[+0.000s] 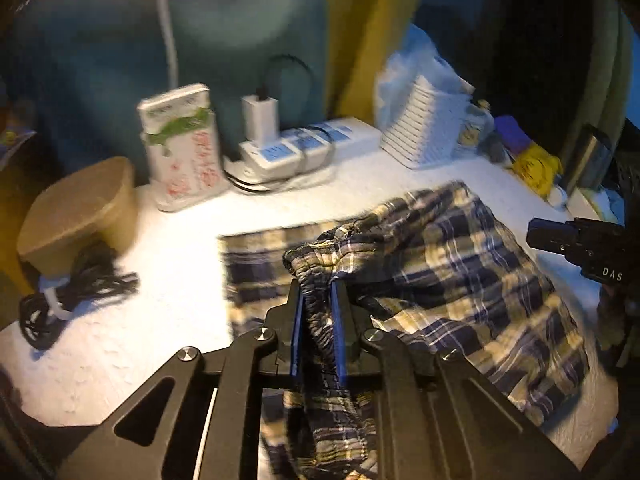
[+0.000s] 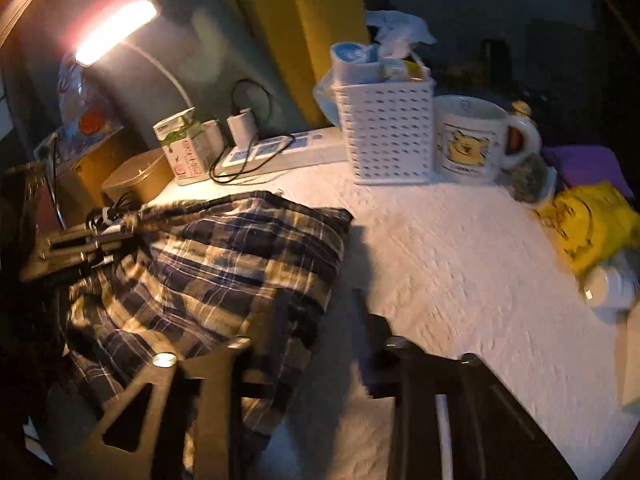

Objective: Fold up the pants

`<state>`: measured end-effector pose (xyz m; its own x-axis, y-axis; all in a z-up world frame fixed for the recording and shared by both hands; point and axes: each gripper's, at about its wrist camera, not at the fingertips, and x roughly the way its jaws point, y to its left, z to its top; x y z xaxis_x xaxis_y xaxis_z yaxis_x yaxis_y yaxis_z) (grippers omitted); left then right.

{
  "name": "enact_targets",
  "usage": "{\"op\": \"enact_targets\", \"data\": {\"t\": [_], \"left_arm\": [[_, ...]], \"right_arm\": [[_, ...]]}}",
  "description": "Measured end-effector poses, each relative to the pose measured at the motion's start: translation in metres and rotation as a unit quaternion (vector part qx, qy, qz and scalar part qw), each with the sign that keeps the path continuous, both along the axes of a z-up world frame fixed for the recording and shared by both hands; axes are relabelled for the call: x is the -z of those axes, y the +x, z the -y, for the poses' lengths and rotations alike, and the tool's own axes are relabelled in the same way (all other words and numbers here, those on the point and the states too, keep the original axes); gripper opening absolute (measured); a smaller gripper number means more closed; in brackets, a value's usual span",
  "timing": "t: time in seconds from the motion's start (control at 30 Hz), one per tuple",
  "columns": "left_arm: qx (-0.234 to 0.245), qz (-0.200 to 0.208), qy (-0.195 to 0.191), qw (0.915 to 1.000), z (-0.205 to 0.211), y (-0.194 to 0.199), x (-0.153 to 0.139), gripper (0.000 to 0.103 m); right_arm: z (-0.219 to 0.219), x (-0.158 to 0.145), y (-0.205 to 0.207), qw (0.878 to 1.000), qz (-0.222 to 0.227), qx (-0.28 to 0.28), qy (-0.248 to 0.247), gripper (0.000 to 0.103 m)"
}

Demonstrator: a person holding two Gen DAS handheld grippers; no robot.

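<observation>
Pants (image 1: 460, 264) clamped in left gripper (image 1: 319, 300) – right gripper (image 2: 320, 312) spread, lettered "DAS"

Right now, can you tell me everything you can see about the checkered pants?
The pants are thin woven cloth in dark blue, cream and yellow plaid, with a gathered, stretchy-looking waistband. They lie crumpled and partly doubled over on the white tablecloth, some cloth lifted off it. The left gripper is shut on the bunched waistband, its blue-padded fingers pinching it. The right gripper is open, one finger over the pants' edge, nothing clamped. A coiled black cable lies apart from them.
</observation>
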<state>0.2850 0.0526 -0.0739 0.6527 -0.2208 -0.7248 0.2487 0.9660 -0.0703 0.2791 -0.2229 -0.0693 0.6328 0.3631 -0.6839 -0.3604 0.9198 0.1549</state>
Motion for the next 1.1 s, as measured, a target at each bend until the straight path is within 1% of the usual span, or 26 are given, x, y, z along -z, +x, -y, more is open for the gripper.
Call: {"op": "enact_targets", "data": {"t": [0.1, 0.17, 0.2, 0.27, 0.33, 0.37, 0.4, 0.43, 0.47, 0.53, 0.6, 0.67, 0.73, 0.8, 0.87, 0.93, 1.0, 1.1], "left_arm": [[-0.026, -0.002, 0.010, 0.9996, -0.014, 0.011, 0.003, 0.012], [-0.035, -0.017, 0.015, 0.9991, -0.021, 0.020, 0.012, 0.012], [-0.038, -0.024, 0.014, 0.9989, -0.024, 0.022, 0.016, 0.017], [-0.042, -0.033, 0.008, 0.9985, -0.033, 0.024, 0.022, 0.021], [-0.052, -0.038, 0.006, 0.9979, -0.041, 0.024, 0.023, 0.043], [-0.062, -0.037, 0.002, 0.9974, -0.046, 0.023, 0.022, 0.047], [-0.071, -0.038, -0.002, 0.9967, -0.052, 0.022, 0.021, 0.054], [-0.077, -0.038, -0.015, 0.9962, -0.058, 0.021, 0.018, 0.061], [-0.083, -0.036, -0.026, 0.9956, -0.065, 0.019, 0.015, 0.062], [-0.086, -0.024, -0.028, 0.9956, -0.068, 0.014, 0.005, 0.063], [-0.083, -0.003, -0.020, 0.9964, -0.063, 0.007, -0.009, 0.063], [-0.070, 0.022, -0.027, 0.9969, -0.057, 0.002, -0.025, 0.063], [-0.059, 0.041, -0.030, 0.9970, -0.052, -0.003, -0.038, 0.063], [-0.047, 0.057, -0.034, 0.9967, -0.045, -0.007, -0.048, 0.063], [-0.015, 0.049, -0.048, 0.9975, -0.034, -0.011, -0.049, 0.063], [0.018, 0.028, -0.052, 0.9981, -0.019, -0.014, -0.039, 0.063], [0.027, 0.004, -0.030, 0.9992, -0.007, -0.015, -0.022, 0.063], [0.010, -0.037, 0.005, 0.9992, -0.005, -0.012, 0.009, 0.063]], "right_arm": [[-0.014, -0.007, 0.012, 0.999, 0.017, -0.024, -0.013, 0.021], [-0.025, -0.010, 0.025, 0.999, 0.020, -0.040, -0.012, 0.021], [-0.031, -0.009, 0.031, 0.999, 0.019, -0.049, -0.012, 0.021], [-0.046, -0.002, 0.043, 0.997, 0.011, -0.069, -0.022, 0.021], [-0.060, 0.010, 0.054, 0.996, -0.004, -0.085, -0.036, 0.021], [-0.063, 0.016, 0.058, 0.995, -0.010, -0.085, -0.043, 0.021], [-0.067, 0.023, 0.063, 0.995, -0.017, -0.087, -0.054, 0.021], [-0.069, 0.029, 0.066, 0.994, -0.023, -0.088, -0.061, 0.021], [-0.069, 0.032, 0.068, 0.994, -0.024, -0.089, -0.062, 0.021], [-0.068, 0.029, 0.069, 0.994, -0.024, -0.088, -0.063, 0.021], [-0.067, 0.019, 0.067, 0.994, -0.012, -0.076, -0.078, 0.021], [-0.069, 0.003, 0.060, 0.994, 0.010, -0.073, -0.080, 0.021], [-0.074, -0.011, 0.050, 0.993, 0.028, -0.091, -0.072, 0.021], [-0.085, -0.017, 0.040, 0.990, 0.036, -0.117, -0.072, 0.021], [-0.100, -0.017, 0.029, 0.985, 0.037, -0.150, -0.077, 0.021], [-0.113, -0.009, 0.021, 0.981, 0.025, -0.175, -0.084, 0.021], [-0.121, 0.003, 0.015, 0.978, 0.012, -0.186, -0.094, 0.021], [-0.122, 0.025, 0.005, 0.974, -0.014, -0.196, -0.113, 0.022]]}}
